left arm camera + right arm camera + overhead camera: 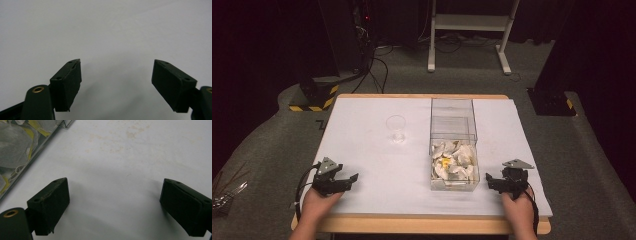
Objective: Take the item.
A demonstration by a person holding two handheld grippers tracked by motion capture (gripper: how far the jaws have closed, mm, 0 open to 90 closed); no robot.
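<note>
Going left to right, our left gripper [343, 181] rests near the front left corner of the white-covered wooden table [362, 130], jaws spread wide, nothing between them. The left gripper view [117, 82] confirms it, with bare white surface in the gap.

Next comes the small clear stemmed glass [396, 128], standing upright toward the middle of the table, well apart from both grippers. We judge it light, rigid, slick and breakable. It is best taken around the bowl or low at the stem with a gentle squeeze, since it would tip easily if knocked.

Right of it sits the long clear plastic box [452, 109], running from the back edge toward the front. Its front half holds a heap of crumpled white and yellow wrappers or packets [454, 161]; we cannot tell exactly what they are. They look very light, soft and crinkly, so we would pinch one by a raised edge or corner from above. They may slip or drag neighbours along. The box walls are thin and could slide if pushed.

Our right gripper [496, 181] sits just beside the box's front right corner, near the front edge, jaws wide apart and empty. In the right gripper view [113, 206] the box wall shows at the upper left, above stained white surface.
</note>
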